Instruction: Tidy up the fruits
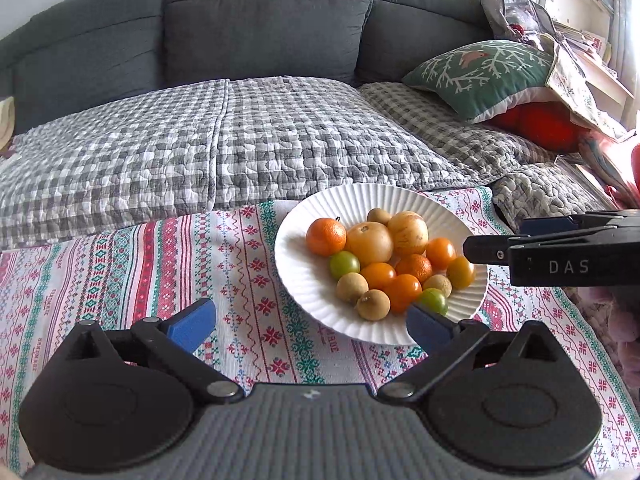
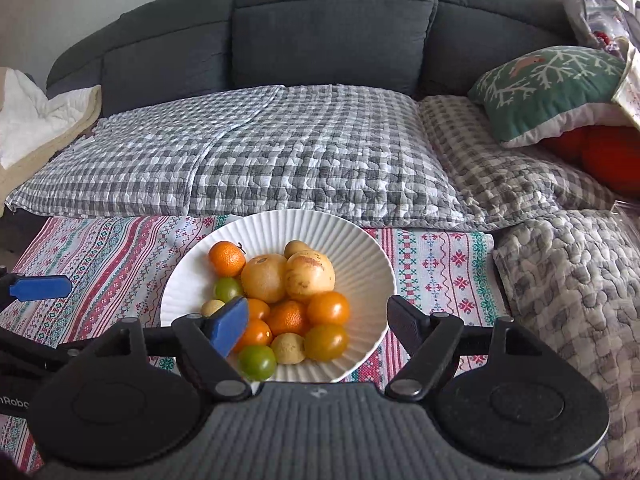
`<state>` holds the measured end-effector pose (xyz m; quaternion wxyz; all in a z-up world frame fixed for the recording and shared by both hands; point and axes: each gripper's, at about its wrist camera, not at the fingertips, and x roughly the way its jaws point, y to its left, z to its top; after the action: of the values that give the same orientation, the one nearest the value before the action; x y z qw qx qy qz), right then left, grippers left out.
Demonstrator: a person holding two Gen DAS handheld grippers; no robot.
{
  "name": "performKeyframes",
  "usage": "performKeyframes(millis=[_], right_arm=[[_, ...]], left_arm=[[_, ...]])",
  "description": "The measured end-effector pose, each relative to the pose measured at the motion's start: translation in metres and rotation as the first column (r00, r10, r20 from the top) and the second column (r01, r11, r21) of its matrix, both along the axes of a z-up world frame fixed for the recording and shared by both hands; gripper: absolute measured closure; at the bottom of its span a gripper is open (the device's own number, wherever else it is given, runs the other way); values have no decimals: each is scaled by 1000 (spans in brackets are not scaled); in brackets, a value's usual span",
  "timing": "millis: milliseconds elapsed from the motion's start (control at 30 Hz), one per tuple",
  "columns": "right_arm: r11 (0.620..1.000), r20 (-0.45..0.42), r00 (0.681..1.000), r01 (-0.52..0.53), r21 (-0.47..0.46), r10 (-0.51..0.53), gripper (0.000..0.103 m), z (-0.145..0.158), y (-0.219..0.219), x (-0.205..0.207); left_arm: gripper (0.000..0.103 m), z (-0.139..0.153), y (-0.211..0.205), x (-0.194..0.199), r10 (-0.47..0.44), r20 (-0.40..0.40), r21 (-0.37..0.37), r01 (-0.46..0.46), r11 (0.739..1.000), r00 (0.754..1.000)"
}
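Note:
A white ribbed plate [image 1: 320, 300] [image 2: 360, 240] sits on a patterned cloth and holds a pile of fruit. In the pile are a mandarin [image 1: 326, 236] [image 2: 227, 258], two large yellow fruits [image 1: 370, 242] [image 2: 310, 274], orange tomatoes [image 1: 403, 290] [image 2: 329, 308], green tomatoes [image 1: 344, 264] [image 2: 257, 361] and small tan longans [image 1: 352, 287] [image 2: 289, 347]. My left gripper [image 1: 310, 322] stands open at the plate's near left, its right finger over the rim. My right gripper [image 2: 318, 322] is open above the near fruits, touching none. It also shows from the side in the left wrist view [image 1: 496, 236].
The patterned cloth [image 1: 140, 272] [image 2: 436, 272] covers the table. Behind it a grey sofa [image 1: 260, 24] carries a checked quilt [image 2: 280, 152], a green cushion [image 1: 480, 72] and a red one [image 2: 608, 156]. A knobbly blanket [image 2: 568, 280] lies right of the plate.

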<state>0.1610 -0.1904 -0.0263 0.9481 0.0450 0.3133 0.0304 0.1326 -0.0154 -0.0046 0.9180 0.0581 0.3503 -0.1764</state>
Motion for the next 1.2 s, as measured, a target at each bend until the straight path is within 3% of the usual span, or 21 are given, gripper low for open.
performKeyframes(millis=[167,467,633,867,1200], right_arm=[[998,-27,998,64,-7,-64,26,-5,1,-31],[991,-77,988,131,-18,-132,12,-6,14,-76],[987,-88,983,160,-23,-161,1,-10,23,-98],[986,-125,980,149,-74,-158,0,-15,35,-110],[981,-181,964,191,-27,-192,0,-24,31,-108]], left_arm=[[8,-3,10,-26,54,-23,25,-53,998,998],[8,-2,20,-62,157,-102,69,-150,986,982],[8,4,22,-81,191,-96,101,-182,978,977],[8,12,27,-98,230,-97,107,-220,970,968],[8,8,26,-99,227,-115,117,-214,970,967]])
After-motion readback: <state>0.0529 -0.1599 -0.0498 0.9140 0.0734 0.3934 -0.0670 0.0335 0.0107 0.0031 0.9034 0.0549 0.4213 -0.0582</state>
